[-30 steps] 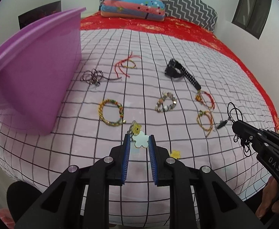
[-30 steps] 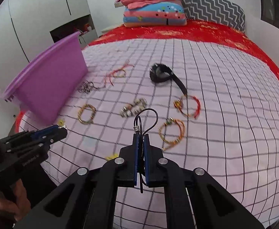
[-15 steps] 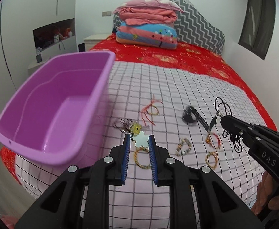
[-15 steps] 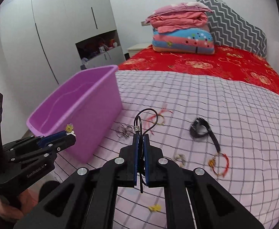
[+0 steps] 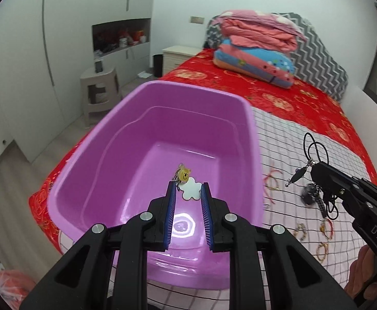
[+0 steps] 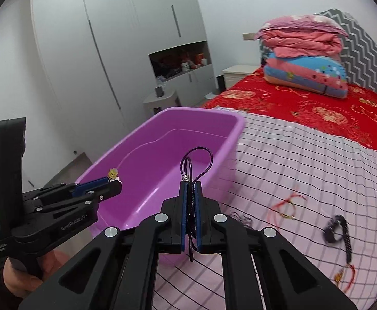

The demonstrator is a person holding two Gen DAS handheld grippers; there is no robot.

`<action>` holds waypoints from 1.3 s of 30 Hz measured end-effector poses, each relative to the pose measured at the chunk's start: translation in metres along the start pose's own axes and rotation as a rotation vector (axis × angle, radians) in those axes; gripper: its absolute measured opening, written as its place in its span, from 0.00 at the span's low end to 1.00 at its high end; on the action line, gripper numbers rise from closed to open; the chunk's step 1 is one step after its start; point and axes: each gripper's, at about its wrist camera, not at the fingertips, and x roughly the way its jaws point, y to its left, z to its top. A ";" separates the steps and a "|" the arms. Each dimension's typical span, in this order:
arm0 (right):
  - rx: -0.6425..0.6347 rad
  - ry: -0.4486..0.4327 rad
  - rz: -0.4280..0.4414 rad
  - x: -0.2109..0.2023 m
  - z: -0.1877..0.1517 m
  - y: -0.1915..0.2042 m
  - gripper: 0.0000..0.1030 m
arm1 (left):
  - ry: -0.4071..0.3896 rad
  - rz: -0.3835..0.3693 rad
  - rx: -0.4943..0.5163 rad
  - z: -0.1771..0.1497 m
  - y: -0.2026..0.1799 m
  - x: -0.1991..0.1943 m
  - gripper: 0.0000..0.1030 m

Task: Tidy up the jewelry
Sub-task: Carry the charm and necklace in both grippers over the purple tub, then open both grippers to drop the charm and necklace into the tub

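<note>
Checked pink bedding [image 5: 304, 155] carries the purple plastic tub [image 5: 126, 139] at its edge. Over the tub, the left hand-held gripper [image 5: 188, 193] pinches a white flower charm [image 5: 191, 190]; beside it, the right hand-held gripper [image 6: 190, 188] clamps a black cord necklace [image 6: 197, 161].

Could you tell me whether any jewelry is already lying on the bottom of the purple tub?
No: the purple tub shows only a bare, glossy floor, while the flower charm sits between the left gripper fingers above it.

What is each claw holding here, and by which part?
Left claw pinches the flower charm by its white flower edges. Right claw is shut on the black cord necklace, gripping the doubled cord below its loop.
</note>
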 end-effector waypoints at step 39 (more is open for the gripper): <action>0.011 0.203 0.001 0.105 0.017 0.026 0.28 | 0.130 0.114 -0.147 0.000 0.074 0.055 0.78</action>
